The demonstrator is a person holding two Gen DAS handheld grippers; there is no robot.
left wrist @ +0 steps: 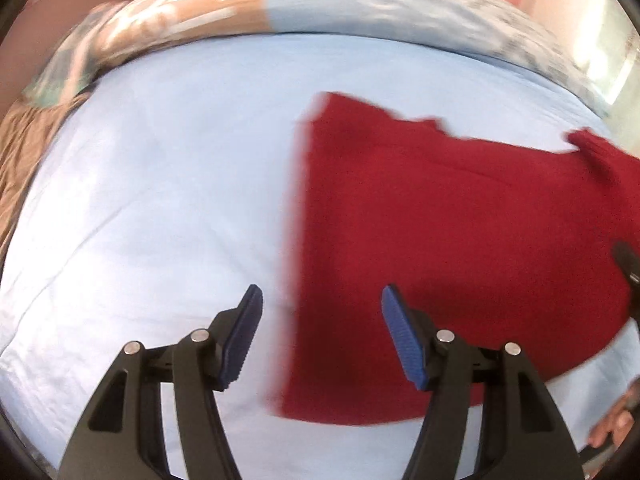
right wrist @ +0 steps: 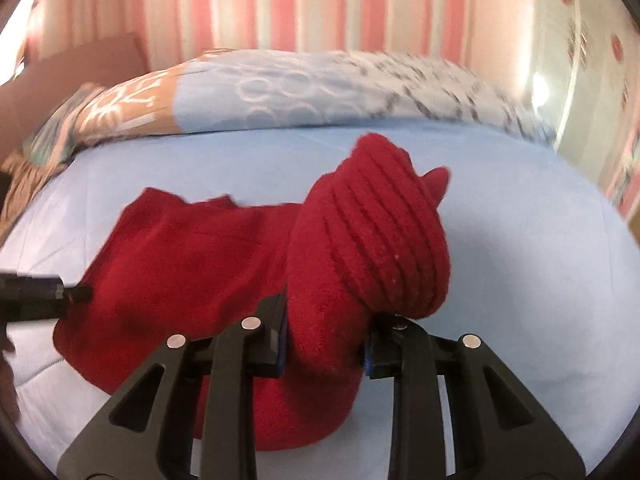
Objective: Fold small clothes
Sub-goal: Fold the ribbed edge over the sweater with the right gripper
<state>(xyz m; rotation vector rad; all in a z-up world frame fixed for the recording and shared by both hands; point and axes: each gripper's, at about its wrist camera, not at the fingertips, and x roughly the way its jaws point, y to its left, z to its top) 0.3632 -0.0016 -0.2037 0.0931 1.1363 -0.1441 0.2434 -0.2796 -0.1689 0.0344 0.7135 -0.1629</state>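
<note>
Bed with pale blue sheet point(left wrist: 160, 184), patterned duvet point(right wrist: 280, 92) bunched at 12 o'clock, striped curtain behind. Red knit sweater point(left wrist: 460, 232) lies flat mid-bed, partly folded I'd say; more folds left. Your right gripper point(right wrist: 322, 354) is clamped on its ribbed sleeve point(right wrist: 376, 232), lifted. Your left gripper point(left wrist: 322, 336) stands open and empty over the sweater's 9 o'clock edge. Plenty of bare sheet at 9 o'clock.

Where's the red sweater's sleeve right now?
In the right wrist view the ribbed sleeve is lifted off the blue sheet, bunched between the right gripper pads, right of the sweater's flat body.
</note>
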